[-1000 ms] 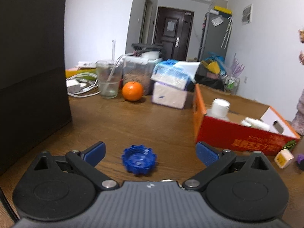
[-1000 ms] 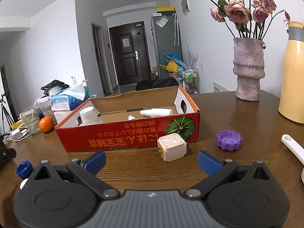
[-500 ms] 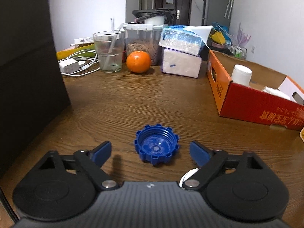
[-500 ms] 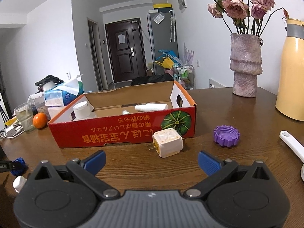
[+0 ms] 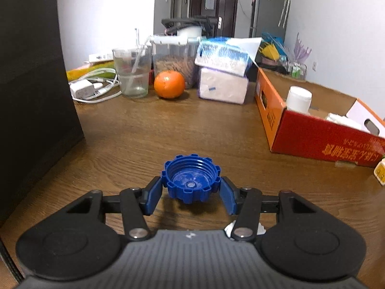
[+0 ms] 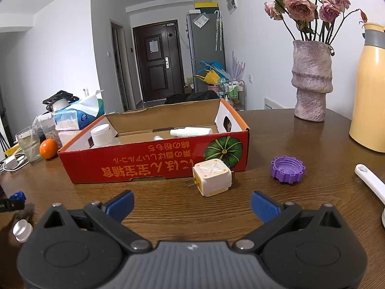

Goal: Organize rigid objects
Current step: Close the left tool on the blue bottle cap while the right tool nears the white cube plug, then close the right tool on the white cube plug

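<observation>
Closing my left gripper (image 5: 191, 192) on blue cap (image 5: 191, 181), pads touching; right gripper (image 6: 191, 203) open above tabletop (image 6: 276, 212).

My left gripper (image 5: 191, 193) jaws closing, blue ridged plastic cap (image 5: 191, 181) between pads, on brown wooden table (image 5: 168, 132). Red cardboard box (image 5: 312, 137) at 2 o'clock; round orange fruit (image 5: 169, 84) at 12, clear drinking glass (image 5: 131, 72) just left of it.

Ridged blue plastic cap (image 5: 191, 181) on glossy (grained) wooden table (image 5: 182, 134).
</observation>
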